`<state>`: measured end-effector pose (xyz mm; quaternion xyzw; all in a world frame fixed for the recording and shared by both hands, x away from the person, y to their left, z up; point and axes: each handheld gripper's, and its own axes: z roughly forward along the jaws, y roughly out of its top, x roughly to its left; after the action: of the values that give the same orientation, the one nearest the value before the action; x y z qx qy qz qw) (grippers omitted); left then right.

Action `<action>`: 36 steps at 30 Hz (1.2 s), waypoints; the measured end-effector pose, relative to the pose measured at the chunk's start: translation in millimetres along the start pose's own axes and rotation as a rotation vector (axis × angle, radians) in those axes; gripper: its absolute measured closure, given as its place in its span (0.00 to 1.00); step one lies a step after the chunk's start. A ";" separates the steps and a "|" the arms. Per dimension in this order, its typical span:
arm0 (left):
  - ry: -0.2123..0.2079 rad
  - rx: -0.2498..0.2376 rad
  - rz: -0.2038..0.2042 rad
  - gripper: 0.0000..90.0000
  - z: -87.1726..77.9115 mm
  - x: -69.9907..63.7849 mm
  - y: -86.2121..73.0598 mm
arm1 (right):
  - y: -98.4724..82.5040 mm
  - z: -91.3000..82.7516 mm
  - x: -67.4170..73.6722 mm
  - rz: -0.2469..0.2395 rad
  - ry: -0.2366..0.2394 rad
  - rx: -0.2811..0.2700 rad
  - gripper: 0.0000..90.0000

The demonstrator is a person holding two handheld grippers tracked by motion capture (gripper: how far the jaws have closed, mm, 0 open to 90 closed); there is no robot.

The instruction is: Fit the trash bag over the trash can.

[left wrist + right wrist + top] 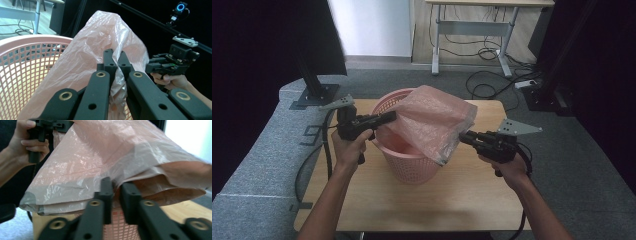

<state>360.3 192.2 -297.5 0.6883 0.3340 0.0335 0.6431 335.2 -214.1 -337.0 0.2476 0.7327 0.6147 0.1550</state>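
Your bench [362, 200] is a pale wooden top standing on grey carpet, and your forearms come in over its near edge. On it, about the middle, stands the pink basket [404, 162], a round plastic one with a latticed wall; it stands upright, with its mouth facing up.

Over the basket's mouth you are holding the plastic bag [432, 122], a thin, crinkled, see-through pink one. It hangs stretched between your two hands above the rim, its far end raised and its near edge drooping toward the basket's right side. From the right gripper view its lower edge shows as several folded layers, gaping a little on one side.

Your left hand-held gripper [384, 119] sits at the basket's left rim and points toward the bag. In the left gripper view its jaws are pressed together with a fold of the bag pinched between them, so it is clamped on the bag.

Your right hand-held gripper [464, 137] comes in from the right, level with the bag's lower right corner. In the right gripper view its jaws stand close with a narrow gap, and the bag's folded edge sits between the tips. The film looks nipped there, so this one is clamped on the bag too.
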 end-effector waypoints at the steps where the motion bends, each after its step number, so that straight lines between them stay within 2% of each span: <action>1: 0.000 -0.001 -0.002 0.99 -0.7 0.7 0.1 | 0.1 0.0 0.1 -0.005 0.006 -0.003 0.97; 5: -0.005 -0.003 -0.006 0.99 -2.1 2.7 0.4 | 0.6 -1.9 2.2 -0.035 0.033 -0.010 0.99; 9: -0.015 -0.006 0.001 0.99 -3.1 2.2 0.9 | 2.0 -4.0 2.3 -0.050 0.010 -0.001 1.00; 17: -0.024 -0.041 -0.001 0.99 -11.7 1.3 8.9 | 10.5 -14.4 -9.2 -0.028 -0.054 0.005 1.00; 18: -0.032 -0.043 -0.007 0.99 -13.0 2.0 9.8 | 11.9 -16.4 -11.1 -0.022 -0.048 -0.001 1.00; 19: -0.029 -0.045 -0.006 0.99 -13.3 1.9 9.9 | 13.9 -19.3 -13.4 -0.006 -0.018 -0.010 1.00; 22: -0.027 -0.039 -0.002 0.99 -11.4 0.6 8.0 | 16.4 -22.0 -10.9 -0.005 -0.005 -0.015 0.99; 25: -0.031 -0.033 -0.005 0.99 -8.8 0.8 5.6 | 14.4 -19.4 -5.0 -0.016 0.004 -0.014 0.79; 27: -0.034 -0.029 -0.007 0.99 -7.1 1.1 4.1 | 12.2 -16.7 -2.0 -0.017 0.008 -0.004 0.76; 29: -0.037 -0.032 -0.010 0.99 -6.7 1.5 3.9 | 10.5 -13.4 -0.4 -0.015 -0.013 0.010 0.72; 34: -0.048 -0.039 -0.011 0.99 -9.4 2.5 4.9 | 5.2 -5.9 -7.3 0.031 -0.046 0.022 0.67; 36: -0.046 -0.038 -0.012 0.99 -9.7 3.0 4.7 | 4.2 -3.7 -8.4 0.037 -0.042 0.022 0.67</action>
<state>359.9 202.3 -292.7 0.6746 0.3226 0.0203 0.6636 340.9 -221.3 -332.8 0.2757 0.7312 0.6040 0.1565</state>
